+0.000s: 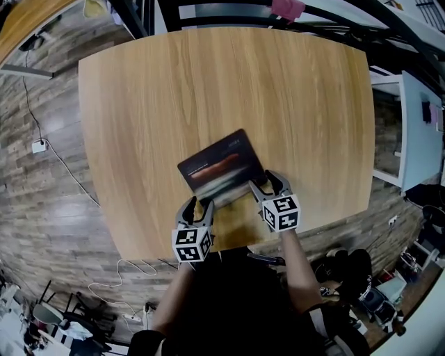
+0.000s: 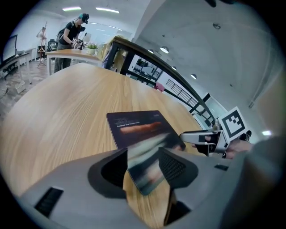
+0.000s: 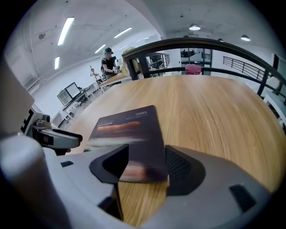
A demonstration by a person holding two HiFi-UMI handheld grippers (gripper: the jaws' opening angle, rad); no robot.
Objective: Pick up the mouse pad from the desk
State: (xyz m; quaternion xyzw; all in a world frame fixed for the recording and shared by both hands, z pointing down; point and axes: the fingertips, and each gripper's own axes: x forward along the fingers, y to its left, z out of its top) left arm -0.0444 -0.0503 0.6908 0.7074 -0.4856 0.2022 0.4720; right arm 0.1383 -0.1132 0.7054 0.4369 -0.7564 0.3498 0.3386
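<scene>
The mouse pad [image 1: 221,165], dark with an orange streak printed on it, lies flat on the round-cornered wooden desk [image 1: 208,83], near its front edge. My left gripper [image 1: 198,206] is open at the pad's near left corner, which shows between its jaws in the left gripper view [image 2: 143,157]. At the pad's near right corner my right gripper [image 1: 267,182] is open too, and that corner [image 3: 134,134] lies between its jaws [image 3: 145,163]. Neither pair of pads presses on the mouse pad [image 2: 138,127]. Each gripper shows in the other's view: right gripper [image 2: 201,136], left gripper [image 3: 56,136].
The desk bears nothing else. A dark railing with a pink object [image 1: 287,8] runs behind its far edge. A white table [image 1: 417,125] stands to the right. Cables and a socket [image 1: 39,146] lie on the plank floor at left. A person [image 2: 71,31] stands at a distant table.
</scene>
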